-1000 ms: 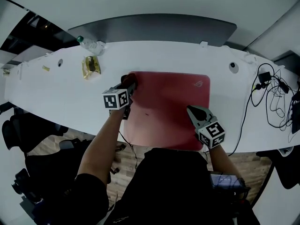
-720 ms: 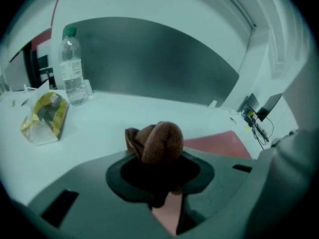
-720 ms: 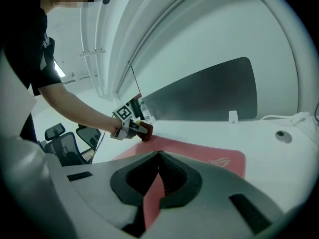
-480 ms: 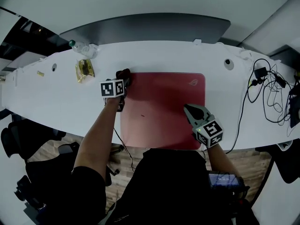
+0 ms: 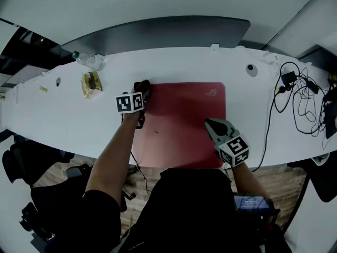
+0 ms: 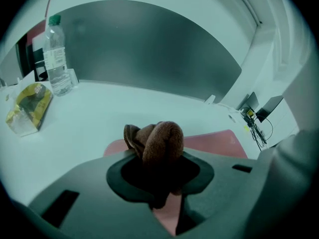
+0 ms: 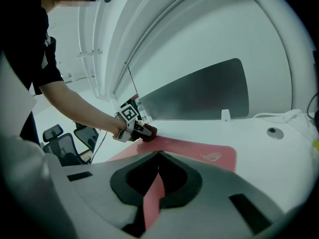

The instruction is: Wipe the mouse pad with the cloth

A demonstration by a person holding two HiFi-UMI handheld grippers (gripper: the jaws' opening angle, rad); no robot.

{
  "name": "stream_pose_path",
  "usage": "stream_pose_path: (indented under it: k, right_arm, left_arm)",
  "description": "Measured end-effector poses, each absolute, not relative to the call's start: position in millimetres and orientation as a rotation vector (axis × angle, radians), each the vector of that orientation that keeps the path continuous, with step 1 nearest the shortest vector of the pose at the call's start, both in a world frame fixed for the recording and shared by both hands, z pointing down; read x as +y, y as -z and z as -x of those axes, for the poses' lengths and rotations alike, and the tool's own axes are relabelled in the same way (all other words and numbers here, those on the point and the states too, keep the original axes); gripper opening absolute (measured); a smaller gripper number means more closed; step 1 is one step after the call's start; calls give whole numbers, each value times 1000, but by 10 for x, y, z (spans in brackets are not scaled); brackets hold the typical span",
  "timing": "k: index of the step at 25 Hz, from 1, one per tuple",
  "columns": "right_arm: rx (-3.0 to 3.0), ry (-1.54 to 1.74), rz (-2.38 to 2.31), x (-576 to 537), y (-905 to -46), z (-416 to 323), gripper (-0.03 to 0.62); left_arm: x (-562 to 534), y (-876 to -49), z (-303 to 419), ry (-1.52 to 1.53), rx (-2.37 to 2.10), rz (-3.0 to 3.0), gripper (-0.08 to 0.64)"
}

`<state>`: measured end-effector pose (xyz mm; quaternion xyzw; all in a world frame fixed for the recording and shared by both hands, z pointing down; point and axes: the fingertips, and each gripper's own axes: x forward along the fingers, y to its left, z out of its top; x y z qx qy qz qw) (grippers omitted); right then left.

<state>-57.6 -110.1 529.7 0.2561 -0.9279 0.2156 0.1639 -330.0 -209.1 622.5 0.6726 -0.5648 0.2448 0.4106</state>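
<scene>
A red mouse pad [image 5: 181,125] lies on the white table [image 5: 63,117] in front of me. My left gripper [image 5: 141,92] is shut on a bunched brown cloth [image 5: 141,84], which sits at the pad's far left corner. In the left gripper view the cloth [image 6: 160,138] bulges out between the jaws of the left gripper [image 6: 159,151], with the pad [image 6: 219,142] behind it. My right gripper [image 5: 209,124] is shut with nothing in it, low over the pad's near right part. In the right gripper view, the right gripper [image 7: 158,156] points across the pad [image 7: 199,151] at the cloth [image 7: 147,131].
A water bottle [image 5: 88,60] and a yellow snack packet [image 5: 90,83] lie at the far left of the table. Tangled black cables [image 5: 297,96] cover its right end. A grey divider panel [image 5: 158,33] stands along the back edge. Office chairs [image 5: 31,162] stand below the near edge.
The left gripper has carried the cloth up and left to the pad's far left corner. The right gripper has stayed on the pad's near right part.
</scene>
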Motion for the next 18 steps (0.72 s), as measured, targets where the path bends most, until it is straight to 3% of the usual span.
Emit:
stream_pose_path:
  k: [18]
  right_arm:
    - [-2650, -637, -757, -1106, -5305, 403, 25]
  left_arm:
    - [-2191, -6218, 2285, -601, -1298, -1782, 115]
